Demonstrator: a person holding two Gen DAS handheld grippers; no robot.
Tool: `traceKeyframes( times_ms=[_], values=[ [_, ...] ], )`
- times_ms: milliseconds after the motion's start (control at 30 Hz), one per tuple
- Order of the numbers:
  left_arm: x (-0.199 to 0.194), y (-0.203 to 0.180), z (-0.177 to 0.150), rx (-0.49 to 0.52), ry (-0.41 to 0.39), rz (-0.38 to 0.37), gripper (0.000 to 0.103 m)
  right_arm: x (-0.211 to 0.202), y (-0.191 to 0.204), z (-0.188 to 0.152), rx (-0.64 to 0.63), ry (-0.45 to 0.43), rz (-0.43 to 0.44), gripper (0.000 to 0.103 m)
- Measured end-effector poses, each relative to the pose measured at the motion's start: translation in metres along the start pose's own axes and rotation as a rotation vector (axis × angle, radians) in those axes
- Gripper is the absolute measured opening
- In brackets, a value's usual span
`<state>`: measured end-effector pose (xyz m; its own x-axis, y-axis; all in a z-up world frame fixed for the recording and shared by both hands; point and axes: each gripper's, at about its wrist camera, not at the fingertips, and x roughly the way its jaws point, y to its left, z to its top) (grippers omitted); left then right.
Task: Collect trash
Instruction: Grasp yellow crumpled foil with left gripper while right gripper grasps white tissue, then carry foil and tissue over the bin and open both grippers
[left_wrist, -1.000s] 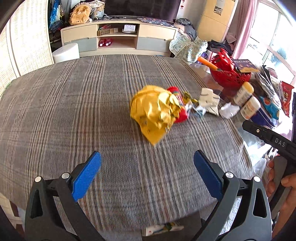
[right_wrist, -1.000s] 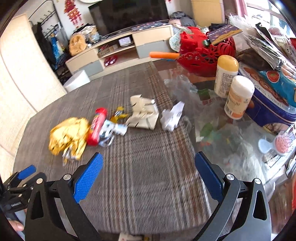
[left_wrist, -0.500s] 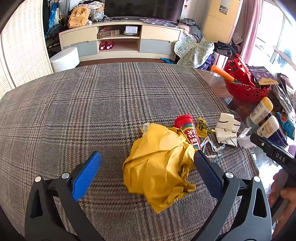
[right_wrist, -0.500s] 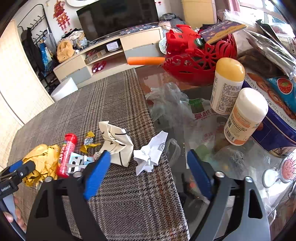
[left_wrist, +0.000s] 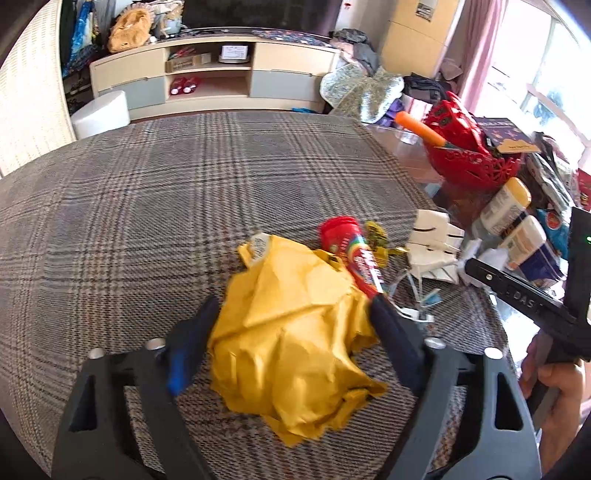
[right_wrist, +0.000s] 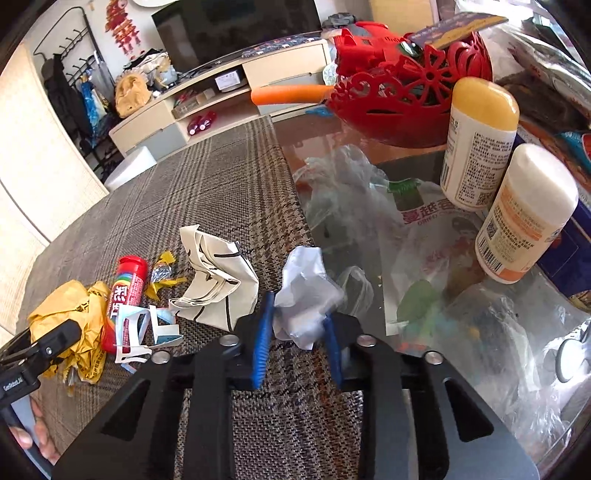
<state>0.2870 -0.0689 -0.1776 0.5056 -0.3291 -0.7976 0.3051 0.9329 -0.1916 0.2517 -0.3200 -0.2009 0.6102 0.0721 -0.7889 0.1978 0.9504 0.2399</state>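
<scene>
Left gripper (left_wrist: 291, 328) sat low centre of its view, jaws just closing around the yellow wrapper (left_wrist: 295, 339) on the plaid counter (left_wrist: 147, 206); both pads looked pressed to the wrapper's sides. Red tube (left_wrist: 351, 254) lay touching the wrapper's upper right edge. Right gripper (right_wrist: 299, 332) sat low centre of its view, jaws just closing and pinching the white paper wad (right_wrist: 306, 291) at the cloth's right edge. Folded white carton (right_wrist: 218, 280) lay just left of the wad. Two bottles (right_wrist: 480, 140) stood upper right, beside a red basket (right_wrist: 406, 96).
</scene>
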Motion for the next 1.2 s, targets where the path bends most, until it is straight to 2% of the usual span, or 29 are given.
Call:
traceKeyframes(
  times_ms=[133, 400, 500, 633, 800, 1000, 1200],
  values=[
    [-0.006, -0.011, -0.003, 0.034, -0.006, 0.03, 0.063, -0.008, -0.001, -0.001, -0.002, -0.015, 0.0, 0.018],
    [-0.046, -0.013, -0.016, 0.039, -0.059, 0.063, 0.06, -0.043, 0.003, -0.007, -0.035, -0.041, -0.015, 0.016],
    [-0.068, -0.014, -0.025, 0.035, -0.068, 0.062, 0.06, -0.067, 0.011, -0.018, -0.054, -0.047, 0.0, 0.016],
    [-0.105, -0.021, -0.046, 0.029, -0.089, 0.071, 0.06, -0.099, 0.032, -0.049, -0.1, -0.019, 0.038, 0.016],
    [-0.142, -0.03, -0.084, -0.011, -0.082, 0.059, 0.06, -0.131, 0.045, -0.099, -0.129, 0.018, 0.069, 0.016],
    [-0.18, -0.048, -0.149, -0.016, -0.083, 0.038, 0.061, -0.163, 0.052, -0.155, -0.148, 0.049, 0.091, 0.016],
    [-0.179, -0.057, -0.212, -0.046, -0.044, 0.005, 0.061, -0.179, 0.05, -0.205, -0.146, 0.092, 0.101, 0.016]
  ],
)
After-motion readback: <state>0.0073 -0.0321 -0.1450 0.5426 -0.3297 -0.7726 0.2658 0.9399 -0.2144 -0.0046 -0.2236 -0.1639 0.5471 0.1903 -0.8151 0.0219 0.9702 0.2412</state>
